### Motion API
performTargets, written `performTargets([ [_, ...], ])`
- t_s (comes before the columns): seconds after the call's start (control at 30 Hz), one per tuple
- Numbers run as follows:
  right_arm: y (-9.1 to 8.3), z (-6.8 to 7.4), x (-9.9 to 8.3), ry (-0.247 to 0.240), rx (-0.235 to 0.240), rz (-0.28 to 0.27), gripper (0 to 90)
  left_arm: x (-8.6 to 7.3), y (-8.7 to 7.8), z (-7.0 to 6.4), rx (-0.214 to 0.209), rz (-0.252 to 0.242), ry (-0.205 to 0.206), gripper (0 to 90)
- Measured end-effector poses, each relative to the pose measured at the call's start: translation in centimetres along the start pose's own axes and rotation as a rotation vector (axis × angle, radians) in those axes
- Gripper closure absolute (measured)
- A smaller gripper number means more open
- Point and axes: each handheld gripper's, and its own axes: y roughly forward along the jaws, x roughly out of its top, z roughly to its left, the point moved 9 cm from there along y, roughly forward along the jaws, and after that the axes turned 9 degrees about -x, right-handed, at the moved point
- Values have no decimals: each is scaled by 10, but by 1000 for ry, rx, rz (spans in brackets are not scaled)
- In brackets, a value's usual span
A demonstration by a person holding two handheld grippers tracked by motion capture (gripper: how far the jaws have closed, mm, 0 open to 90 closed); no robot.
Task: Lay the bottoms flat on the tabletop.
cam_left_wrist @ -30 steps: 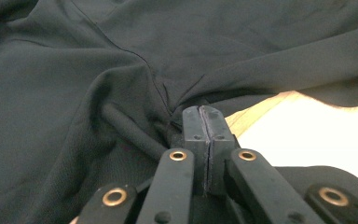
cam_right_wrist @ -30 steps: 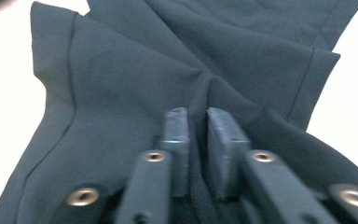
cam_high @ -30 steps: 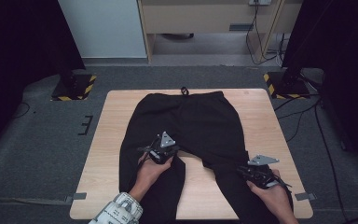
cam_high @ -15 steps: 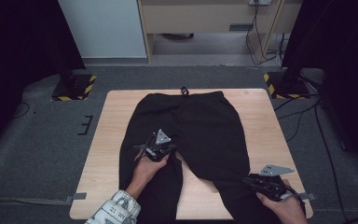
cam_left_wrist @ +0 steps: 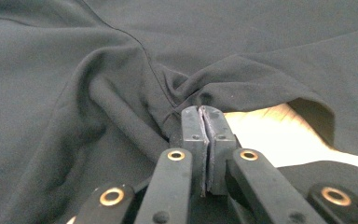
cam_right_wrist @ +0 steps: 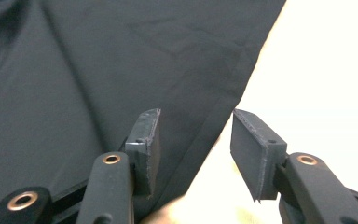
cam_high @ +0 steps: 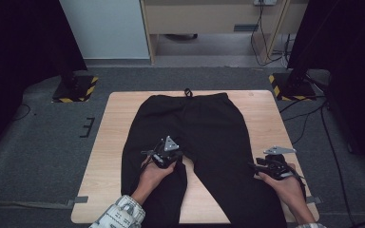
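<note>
A pair of black trousers (cam_high: 204, 128) lies flat on the wooden table (cam_high: 111, 142), waistband at the far edge and legs running toward me. My left gripper (cam_high: 172, 156) rests on the inner left leg beside the crotch. In the left gripper view it (cam_left_wrist: 203, 116) is shut on a bunched fold of the trousers (cam_left_wrist: 74, 93) at the seam, with bare wood just to the right. My right gripper (cam_high: 265, 164) sits at the outer edge of the right leg. It (cam_right_wrist: 196, 128) is open, its jaws straddling the hem line of the trousers (cam_right_wrist: 74, 70), nothing pinched.
Two dark stands with yellow-black striped bases (cam_high: 73, 90) (cam_high: 290, 88) flank the table's far corners. Cables (cam_high: 309, 118) trail over the grey carpet on the right. A pale cabinet (cam_high: 209, 23) stands behind. Bare wood lies either side of the trousers.
My right gripper dipped toward the table's front right corner, then came back up to the outer edge of the right leg. My left gripper has stayed near the crotch.
</note>
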Motion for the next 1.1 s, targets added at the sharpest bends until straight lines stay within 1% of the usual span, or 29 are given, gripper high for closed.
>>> performTargets([
  [0.1, 12, -2, 0, 7, -3, 19, 535, -1, 2, 0, 0, -2, -6, 873],
  [0.13, 15, -1, 0, 0, 2, 20, 534, -1, 3, 0, -1, -2, -9, 872],
  [0.23, 18, 1, 2, 0, -3, 13, 552, -2, 4, 0, -2, -4, -11, 870],
  [0.27, 18, 2, 2, -3, -5, 13, 574, -2, 5, -1, -2, -4, -10, 869],
  [0.3, 18, 2, 2, -21, -12, 13, 635, -2, 5, -1, 0, -5, -10, 869],
  [0.33, 18, 4, 2, -35, -15, 16, 672, -2, 5, -1, 0, -5, -9, 868],
  [0.37, 18, 5, 2, -42, -15, 19, 749, -1, 5, -1, 0, -5, -9, 868],
  [0.4, 18, 7, 2, -52, -6, 33, 833, -1, 5, -1, 0, -7, -10, 868],
  [0.43, 18, 8, 2, -46, 3, 42, 866, -1, 5, -1, -1, -8, -10, 869],
  [0.47, 18, 8, 3, -50, 9, 43, 882, -1, 5, -1, 0, -7, -8, 869],
  [0.57, 15, 6, 13, -32, 30, 25, 890, -1, 5, -1, 1, -7, -8, 871],
  [0.67, 14, 3, 29, -22, 32, 9, 892, 0, 5, -1, 5, -10, -9, 874],
  [0.7, 14, 1, 34, -27, 30, 7, 892, 0, 5, -1, 8, -11, -8, 876],
  [0.77, 16, -6, 50, -12, 16, -10, 891, 1, 5, -1, 11, -12, -6, 876],
  [0.83, 18, -13, 61, 2, -8, -30, 888, 1, 5, -1, 11, -13, -11, 877],
  [0.87, 20, -18, 66, 20, -23, -40, 886, 1, 4, 0, 17, -14, -13, 878],
  [0.9, 24, -24, 70, 49, -40, -52, 885, 1, 4, 0, 20, -17, -13, 879],
  [0.93, 26, -28, 71, 61, -51, -55, 883, 1, 3, 1, 19, -18, -18, 880],
  [0.97, 30, -32, 72, 83, -63, -58, 880, 1, 3, 1, 17, -18, -19, 880],
  [1.0, 33, -34, 71, 90, -66, -60, 879, 1, 3, 1, 16, -19, -18, 880],
  [1.07, 37, -34, 71, 97, -67, -72, 874, 0, 3, 2, 12, -15, -20, 879],
  [1.1, 38, -33, 71, 112, -54, -74, 872, -1, 3, 2, 9, -14, -21, 879],
])
